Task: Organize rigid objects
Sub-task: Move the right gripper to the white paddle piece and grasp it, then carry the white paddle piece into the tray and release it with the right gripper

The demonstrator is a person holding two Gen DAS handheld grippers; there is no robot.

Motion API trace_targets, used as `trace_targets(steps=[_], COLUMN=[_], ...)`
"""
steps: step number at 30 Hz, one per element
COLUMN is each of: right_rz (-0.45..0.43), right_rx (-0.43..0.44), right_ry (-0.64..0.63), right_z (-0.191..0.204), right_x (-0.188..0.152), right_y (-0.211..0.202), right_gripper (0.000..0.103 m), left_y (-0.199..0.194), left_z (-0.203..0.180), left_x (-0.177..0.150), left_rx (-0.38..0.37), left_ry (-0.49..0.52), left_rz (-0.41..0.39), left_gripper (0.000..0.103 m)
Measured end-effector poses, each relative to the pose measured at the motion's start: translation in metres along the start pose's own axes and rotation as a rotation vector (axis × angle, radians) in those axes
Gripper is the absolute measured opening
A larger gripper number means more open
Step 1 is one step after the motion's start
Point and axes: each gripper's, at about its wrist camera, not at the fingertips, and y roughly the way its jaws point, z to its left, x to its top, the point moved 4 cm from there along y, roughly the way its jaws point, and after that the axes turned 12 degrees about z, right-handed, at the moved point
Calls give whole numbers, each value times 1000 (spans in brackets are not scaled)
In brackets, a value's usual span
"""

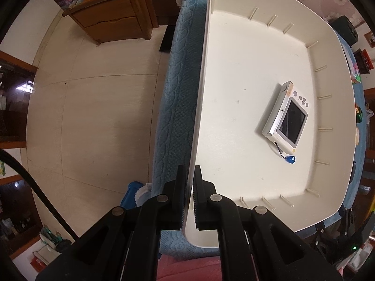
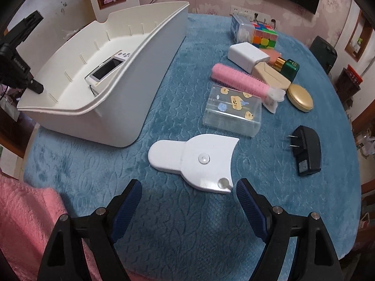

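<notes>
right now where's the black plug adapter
In the right wrist view the black plug adapter lies on the blue tablecloth at the right, apart from the others, just right of the clear sticker box, below the gold tin.

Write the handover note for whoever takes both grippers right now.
Left gripper: shut on the white bin's near wall, steadying it.
Right gripper: open, holding nothing, just short of the flat white gadget on the blue cloth.
Done: small camera is in the bin.
Left on the cloth: gadget, black charger, clear box, pink brush, gold tin, cube, others.
</notes>
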Motion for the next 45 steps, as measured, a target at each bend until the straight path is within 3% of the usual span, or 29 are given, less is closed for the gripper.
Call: trace_targets(steps=[13,26,37,45], right_rz=[22,35,35,-70], right_rx=[-20,-21,8,-2], right_ry=[-119,-101,40,233], right_z=[7,6,-12,-40], right_x=[25,34,26,23], right_y=[20,29,14,-28], right_gripper=[87,86,86,85], left_y=[2,2,2,1], left_z=[4,3,1,0], left_x=[-4,-4,-5,-7], left_rx=[7,15,23,18], left_ry=[-43,-40,-9,17], left_rz=[10,20,19,24], left_gripper=[9,9,9,9])
